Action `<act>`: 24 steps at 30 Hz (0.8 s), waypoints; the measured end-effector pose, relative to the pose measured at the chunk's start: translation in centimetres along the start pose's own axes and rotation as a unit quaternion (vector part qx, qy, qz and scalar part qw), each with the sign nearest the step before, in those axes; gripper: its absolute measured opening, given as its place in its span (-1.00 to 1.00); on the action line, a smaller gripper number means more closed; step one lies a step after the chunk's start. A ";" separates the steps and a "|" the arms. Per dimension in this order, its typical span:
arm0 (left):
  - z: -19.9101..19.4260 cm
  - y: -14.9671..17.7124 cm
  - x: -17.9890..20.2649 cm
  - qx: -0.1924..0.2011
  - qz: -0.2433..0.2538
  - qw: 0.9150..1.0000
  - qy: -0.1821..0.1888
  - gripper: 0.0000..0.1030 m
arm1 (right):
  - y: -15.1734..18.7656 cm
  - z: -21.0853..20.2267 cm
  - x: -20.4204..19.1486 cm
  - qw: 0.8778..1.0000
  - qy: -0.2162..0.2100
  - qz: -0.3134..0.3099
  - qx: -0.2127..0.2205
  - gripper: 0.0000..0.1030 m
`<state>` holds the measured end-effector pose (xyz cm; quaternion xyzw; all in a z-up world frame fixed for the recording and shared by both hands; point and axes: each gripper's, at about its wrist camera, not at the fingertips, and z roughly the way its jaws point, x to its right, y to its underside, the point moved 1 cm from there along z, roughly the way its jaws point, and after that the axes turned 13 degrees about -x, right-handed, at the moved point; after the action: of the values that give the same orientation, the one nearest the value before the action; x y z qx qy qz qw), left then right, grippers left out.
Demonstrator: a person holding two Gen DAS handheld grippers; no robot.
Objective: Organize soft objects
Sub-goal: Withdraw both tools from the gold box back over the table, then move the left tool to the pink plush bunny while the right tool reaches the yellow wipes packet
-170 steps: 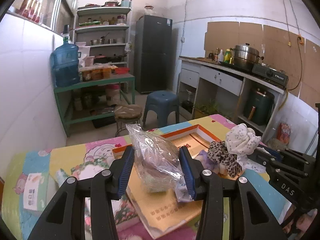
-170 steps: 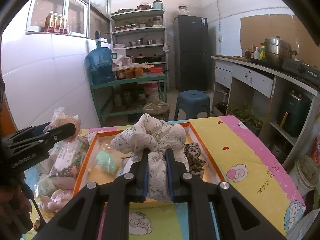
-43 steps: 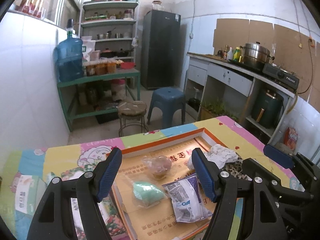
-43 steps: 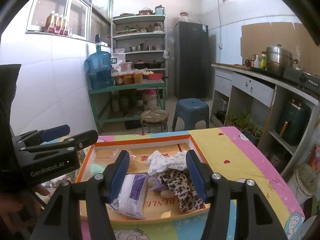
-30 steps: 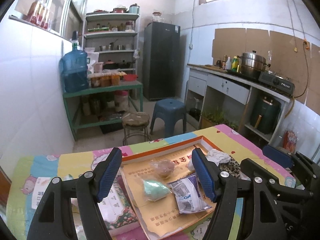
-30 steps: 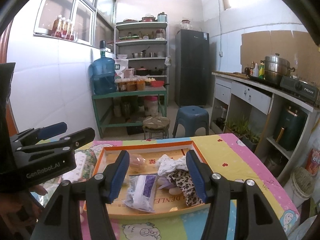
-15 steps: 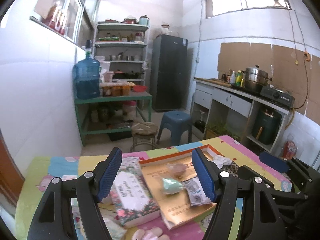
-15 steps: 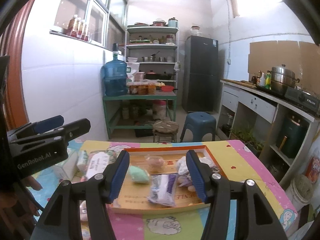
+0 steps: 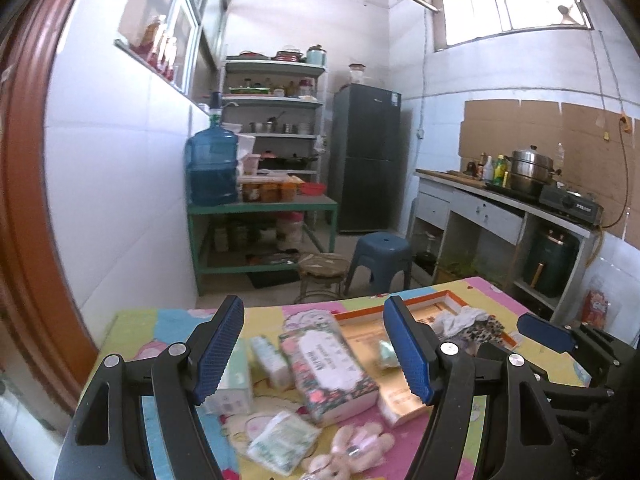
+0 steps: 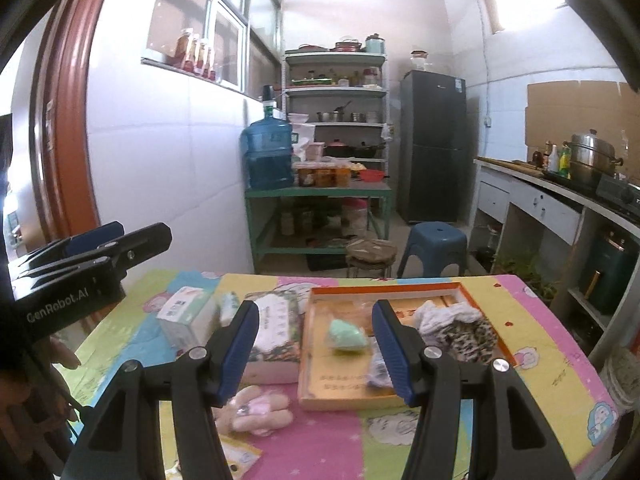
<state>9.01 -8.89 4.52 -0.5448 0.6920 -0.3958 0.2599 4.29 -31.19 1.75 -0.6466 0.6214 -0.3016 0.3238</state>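
An orange-rimmed tray (image 10: 384,290) lies on the colourful tablecloth. In it are a mint soft lump (image 10: 346,334), a bagged packet (image 10: 378,368), a white floral cloth (image 10: 444,314) and a leopard cloth (image 10: 468,338). Left of the tray lie a floral tissue pack (image 10: 276,328), a pink plush toy (image 10: 256,406) and a tissue box (image 10: 186,312). My right gripper (image 10: 316,350) is open and empty, held back from the tray. My left gripper (image 9: 312,346) is open wide and empty above the floral tissue pack (image 9: 324,356) and plush toy (image 9: 352,446).
A small flat pack (image 9: 280,438) lies near the table's front. Beyond the table stand a blue stool (image 10: 434,240), a round stool (image 10: 370,252), a green rack with a water jug (image 10: 266,156), and a fridge (image 10: 434,144). A kitchen counter (image 10: 532,190) runs along the right.
Both grippers have drawn back from the tray and risen slightly, bringing the tissue packs and plush toy into view. The bag and floral cloth held earlier now lie in the tray.
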 end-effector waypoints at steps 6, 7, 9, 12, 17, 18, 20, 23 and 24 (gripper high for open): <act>-1.5 1.7 -2.9 -0.002 -0.014 1.000 -0.016 0.43 | 1.0 -0.3 -1.9 1.000 -0.011 -0.007 -0.003 0.14; -1.6 1.9 -3.1 -0.002 -0.015 1.000 -0.017 0.43 | 1.2 -0.3 -2.1 1.000 -0.013 -0.007 -0.004 0.14; -1.9 2.6 -4.0 -0.004 -0.020 1.000 -0.022 0.43 | 1.6 -0.2 -2.6 1.000 -0.018 -0.007 -0.008 0.14; -2.1 3.6 -4.8 -0.009 -0.025 0.999 -0.027 0.43 | 2.1 0.1 -3.2 1.000 -0.024 -0.008 -0.015 0.14; -1.7 5.4 -6.3 -0.024 -0.035 0.999 -0.032 0.43 | 3.5 1.2 -4.0 0.999 -0.034 -0.010 -0.033 0.14; -1.5 5.4 -6.3 -0.027 -0.036 0.998 -0.033 0.43 | 3.7 1.5 -4.2 0.999 -0.036 -0.010 -0.038 0.14; -1.2 5.9 -6.7 -0.032 -0.040 0.998 -0.035 0.43 | 4.0 2.0 -4.4 0.998 -0.038 -0.012 -0.044 0.14; -0.9 6.6 -7.0 -0.037 -0.043 0.998 -0.038 0.43 | 4.5 2.4 -4.7 0.998 -0.042 -0.014 -0.046 0.14; -0.8 6.8 -7.1 -0.039 -0.044 0.997 -0.039 0.43 | 4.6 2.5 -4.9 0.998 -0.044 -0.014 -0.046 0.14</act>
<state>6.60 -1.25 -1.17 -0.5998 0.6715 -0.3577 0.2475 3.21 -26.29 -3.36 -0.6819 0.6111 -0.2482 0.3162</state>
